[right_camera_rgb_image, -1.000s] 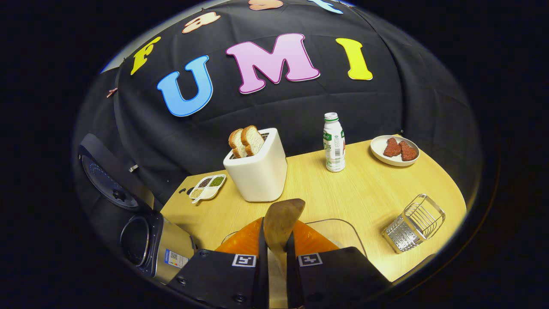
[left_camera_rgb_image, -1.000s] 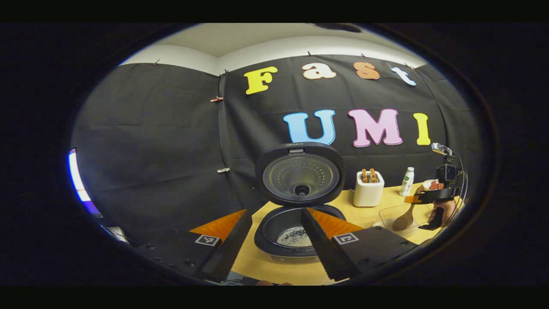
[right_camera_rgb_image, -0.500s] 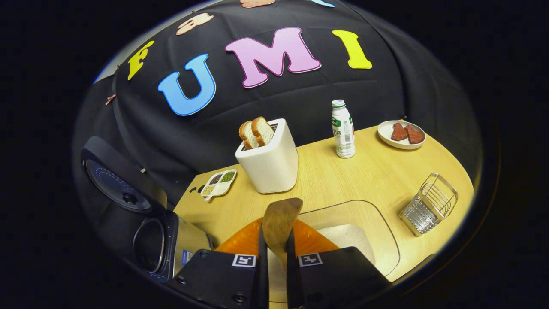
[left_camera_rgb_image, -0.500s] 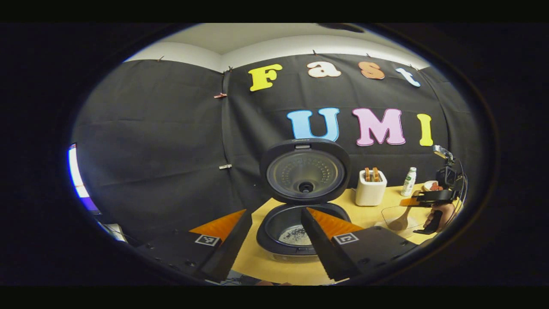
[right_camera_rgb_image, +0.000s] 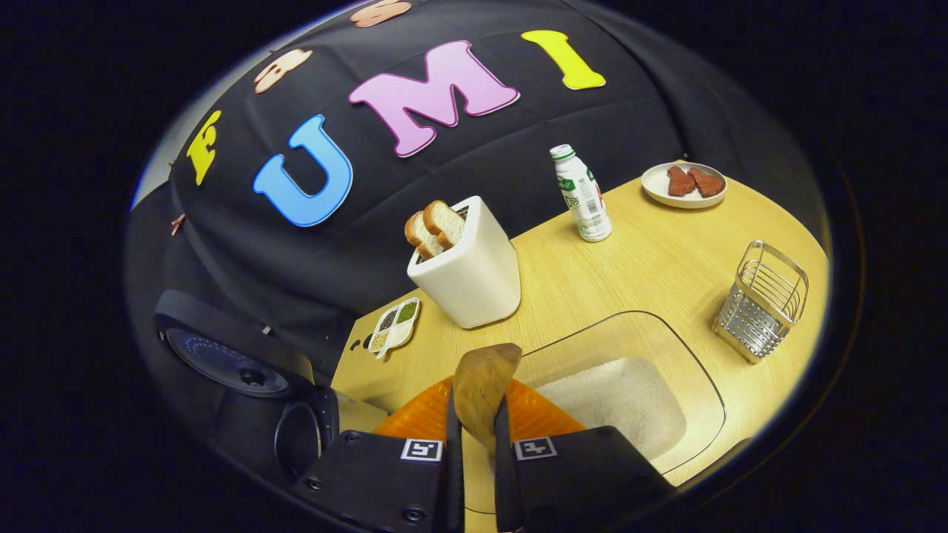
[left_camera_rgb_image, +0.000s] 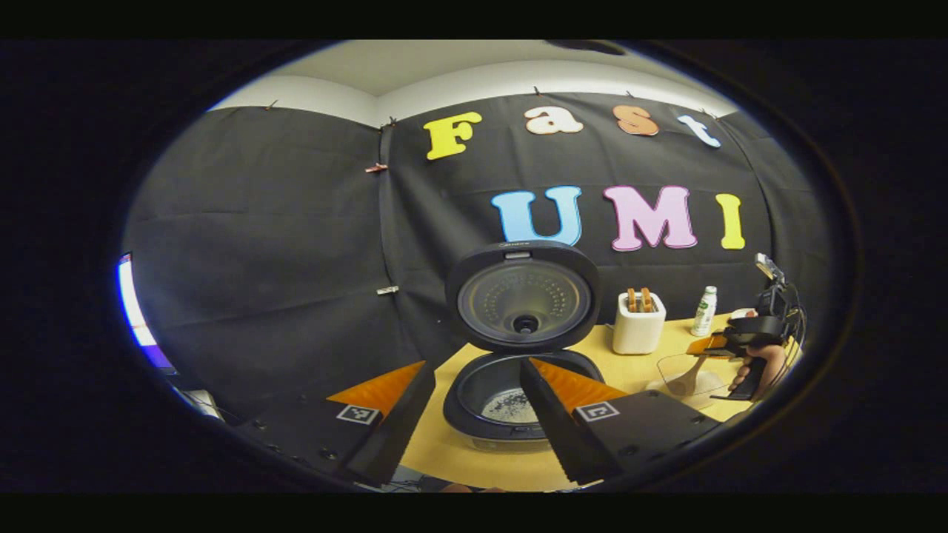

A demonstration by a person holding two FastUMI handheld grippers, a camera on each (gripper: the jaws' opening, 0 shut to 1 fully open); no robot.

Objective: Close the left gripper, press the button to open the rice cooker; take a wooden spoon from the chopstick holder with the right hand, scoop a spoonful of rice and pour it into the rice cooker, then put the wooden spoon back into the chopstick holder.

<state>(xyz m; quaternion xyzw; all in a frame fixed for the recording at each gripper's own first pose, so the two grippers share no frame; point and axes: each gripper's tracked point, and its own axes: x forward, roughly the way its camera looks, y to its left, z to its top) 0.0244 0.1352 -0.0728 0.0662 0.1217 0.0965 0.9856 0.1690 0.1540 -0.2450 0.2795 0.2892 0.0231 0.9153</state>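
Right gripper view, near to far: the wooden spoon is clamped at its neck between the fingers of the right gripper, set narrow on it, bowl pointing forward. Just past the spoon bowl a clear container holding white rice is seen on the wooden table. To the left, low in the view, the rice cooker is seen with its lid raised. Further out, a small divided dish of grains lies near a white toaster with two bread slices standing in it. The wire chopstick holder stands upright to the right of the container, apart from it. At the far edge, a bottle and a plate with two reddish pieces are seen.

Left gripper view, near to far: the left gripper is held with fingers spread wide, nothing between them. Beyond the fingertips the rice cooker is seen open, lid upright, some rice visible in the pot. Further right stand the toaster and bottle. At the far right the right gripper, held by a hand, is seen with the spoon angled down into the container.
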